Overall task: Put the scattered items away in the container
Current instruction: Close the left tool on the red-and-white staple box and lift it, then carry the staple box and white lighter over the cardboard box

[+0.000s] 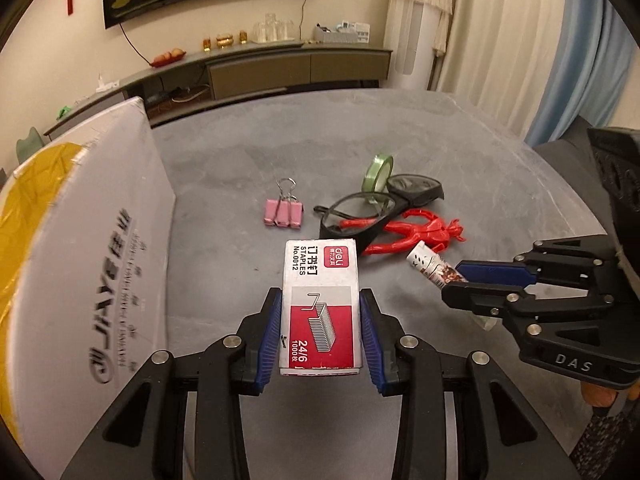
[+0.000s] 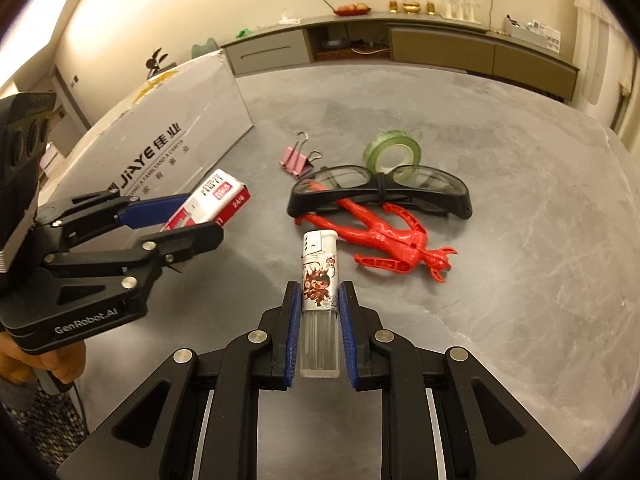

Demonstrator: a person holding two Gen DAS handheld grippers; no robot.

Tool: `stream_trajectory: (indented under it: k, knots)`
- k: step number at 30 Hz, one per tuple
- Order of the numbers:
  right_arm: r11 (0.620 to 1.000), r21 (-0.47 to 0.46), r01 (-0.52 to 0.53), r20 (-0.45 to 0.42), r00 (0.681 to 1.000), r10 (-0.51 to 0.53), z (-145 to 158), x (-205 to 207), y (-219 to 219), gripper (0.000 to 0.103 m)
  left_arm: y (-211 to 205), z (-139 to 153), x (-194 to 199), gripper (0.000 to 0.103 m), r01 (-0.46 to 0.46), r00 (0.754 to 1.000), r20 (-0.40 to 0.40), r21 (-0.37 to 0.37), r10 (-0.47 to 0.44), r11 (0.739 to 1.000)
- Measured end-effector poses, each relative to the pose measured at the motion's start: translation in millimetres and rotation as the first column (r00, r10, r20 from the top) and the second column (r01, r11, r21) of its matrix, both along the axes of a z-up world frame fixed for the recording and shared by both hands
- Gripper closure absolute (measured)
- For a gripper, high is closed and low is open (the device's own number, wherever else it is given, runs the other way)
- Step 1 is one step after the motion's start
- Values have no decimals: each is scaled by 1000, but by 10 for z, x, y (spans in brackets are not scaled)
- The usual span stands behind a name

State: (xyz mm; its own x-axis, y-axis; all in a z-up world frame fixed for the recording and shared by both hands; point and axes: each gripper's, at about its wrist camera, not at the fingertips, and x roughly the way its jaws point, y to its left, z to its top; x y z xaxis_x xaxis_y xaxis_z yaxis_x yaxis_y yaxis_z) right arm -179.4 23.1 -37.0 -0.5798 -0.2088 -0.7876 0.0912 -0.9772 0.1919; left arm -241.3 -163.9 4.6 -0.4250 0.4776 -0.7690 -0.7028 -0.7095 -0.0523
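My left gripper (image 1: 320, 300) is shut on a red and white staples box (image 1: 320, 304), held above the grey table (image 1: 248, 160); the right wrist view shows the same box (image 2: 218, 204) in that gripper (image 2: 188, 220). My right gripper (image 2: 319, 292) is shut on a lighter (image 2: 319, 280) with a cartoon print; its lighter (image 1: 434, 268) also shows in the left wrist view. On the table lie a pink binder clip (image 1: 283, 212), safety glasses (image 2: 380, 188), a red toy figure (image 2: 384, 236) and a green tape roll (image 2: 392, 150). The white cardboard box (image 1: 100, 240) stands at the left.
A long low cabinet (image 1: 260, 68) with cups and ornaments runs along the back wall. Curtains (image 1: 520, 40) hang at the right. A hand (image 2: 48, 360) holds the left gripper's handle. The table's right edge (image 1: 560, 168) curves away.
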Motion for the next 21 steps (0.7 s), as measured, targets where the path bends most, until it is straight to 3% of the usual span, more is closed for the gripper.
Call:
stream_trajectory:
  k: [21]
  knots:
    - [999, -1, 45, -115, 992, -45, 397, 200, -184, 83, -256, 531, 170, 64, 10, 998, -71, 126, -1, 992]
